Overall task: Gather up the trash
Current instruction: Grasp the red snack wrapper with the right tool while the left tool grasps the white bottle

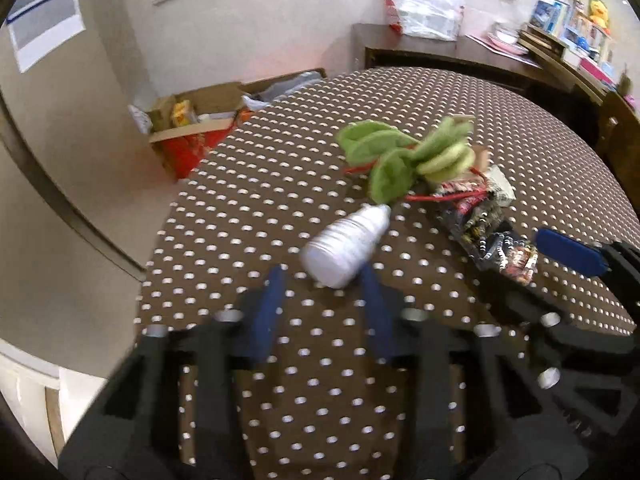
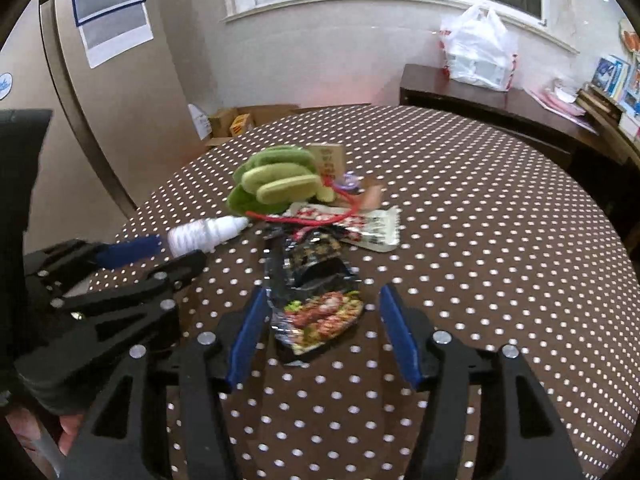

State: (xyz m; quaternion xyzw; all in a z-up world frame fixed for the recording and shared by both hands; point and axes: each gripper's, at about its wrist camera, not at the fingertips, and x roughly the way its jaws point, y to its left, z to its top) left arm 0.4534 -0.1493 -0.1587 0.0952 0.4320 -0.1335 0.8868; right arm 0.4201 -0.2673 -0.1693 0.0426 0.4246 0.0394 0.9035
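On the table (image 2: pixel 480 200), the bottle (image 2: pixel 204 234) lies left of the wrappers (image 2: pixel 316 280), plush toy (image 2: pixel 272 184) behind.

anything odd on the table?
Yes: white bottle lies on its side between the open left gripper fingers. Green plush sits in the wrapper pile; it doesn't look like trash. No spills visible.

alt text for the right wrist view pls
The open right gripper straddles a dark snack wrapper on a brown polka-dot table. To its left, the left gripper reaches a white bottle lying beside a green plush toy.
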